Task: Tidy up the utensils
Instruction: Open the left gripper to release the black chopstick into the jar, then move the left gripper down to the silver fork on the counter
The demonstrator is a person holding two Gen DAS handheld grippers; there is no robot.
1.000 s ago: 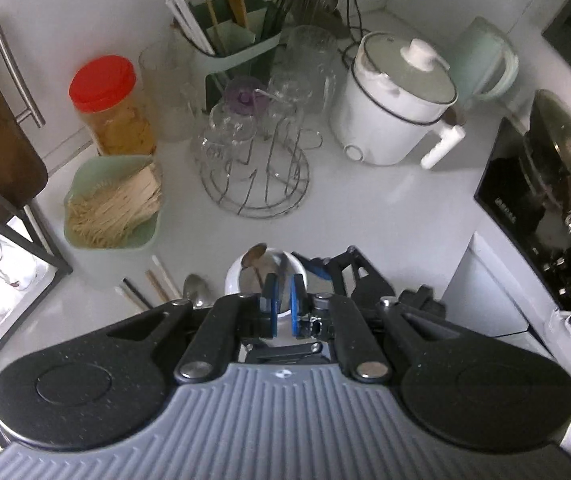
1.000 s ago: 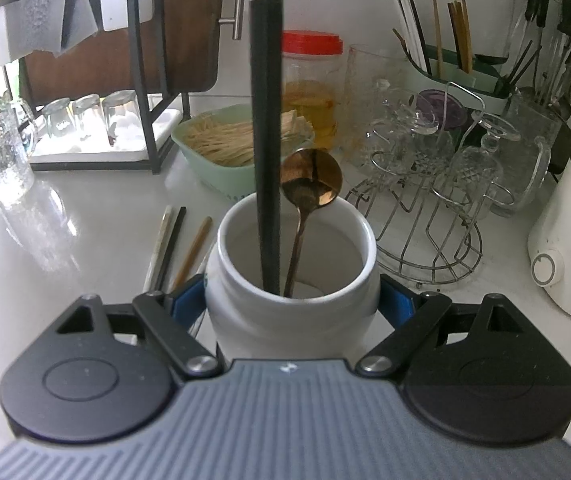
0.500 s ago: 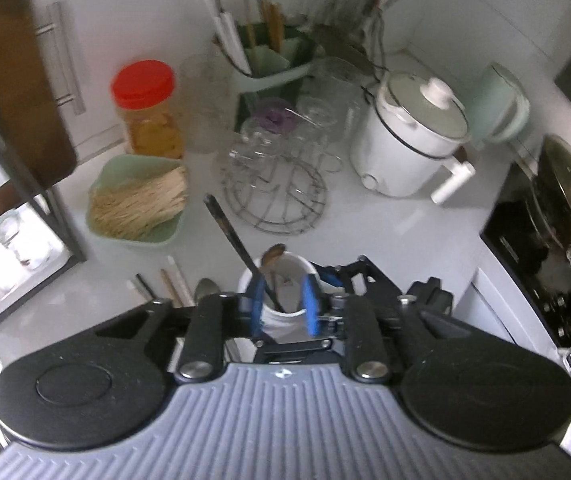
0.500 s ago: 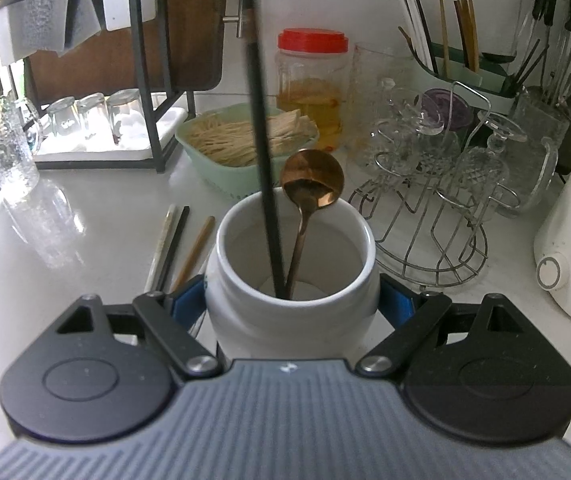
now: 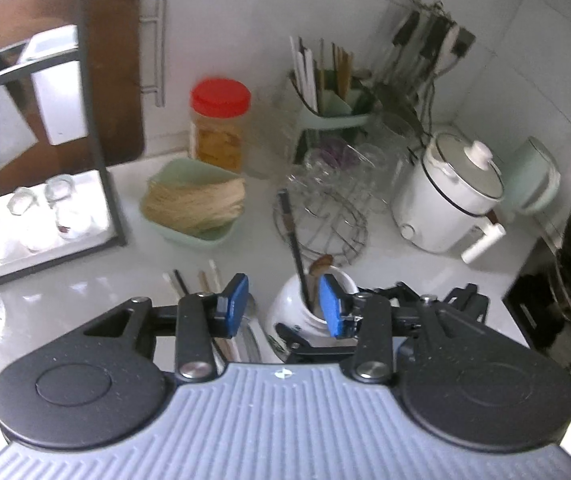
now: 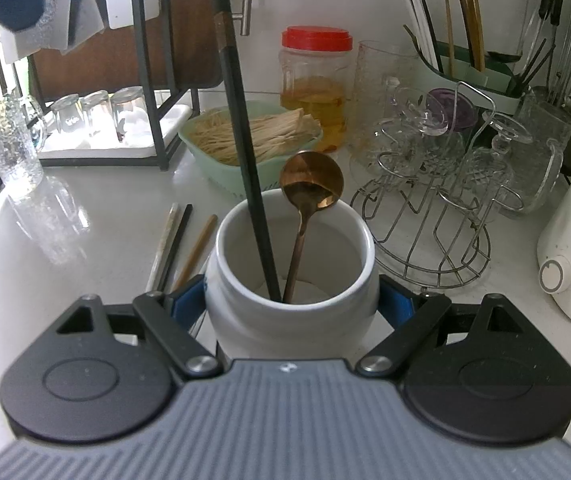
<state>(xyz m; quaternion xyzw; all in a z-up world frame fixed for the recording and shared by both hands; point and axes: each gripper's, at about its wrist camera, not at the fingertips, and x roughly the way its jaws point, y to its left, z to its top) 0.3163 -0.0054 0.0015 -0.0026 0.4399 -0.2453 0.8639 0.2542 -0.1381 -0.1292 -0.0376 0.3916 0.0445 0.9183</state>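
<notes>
The white jar [image 6: 291,304], grasped by the right gripper [image 6: 291,300], holds one black chopstick [image 6: 245,136] and one copper spoon [image 6: 311,184]; three chopsticks [image 6: 181,240] lie on the bench [image 6: 65,280]. The left gripper [image 5: 281,306] has just been opening its jaws, with nothing between them.

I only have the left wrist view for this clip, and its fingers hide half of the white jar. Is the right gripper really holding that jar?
Observer: Yes. In the right wrist view, the right gripper is shut on the white jar, with a blue pad pressed to each side.
Operator: What reaches the bottom of it?
Observer: A black chopstick and a copper spoon, bowl up; both touch the jar's floor.
Operator: My left edge is a blur. What stands there?
Observer: A tall textured glass, upright, left of the black rack.
</notes>
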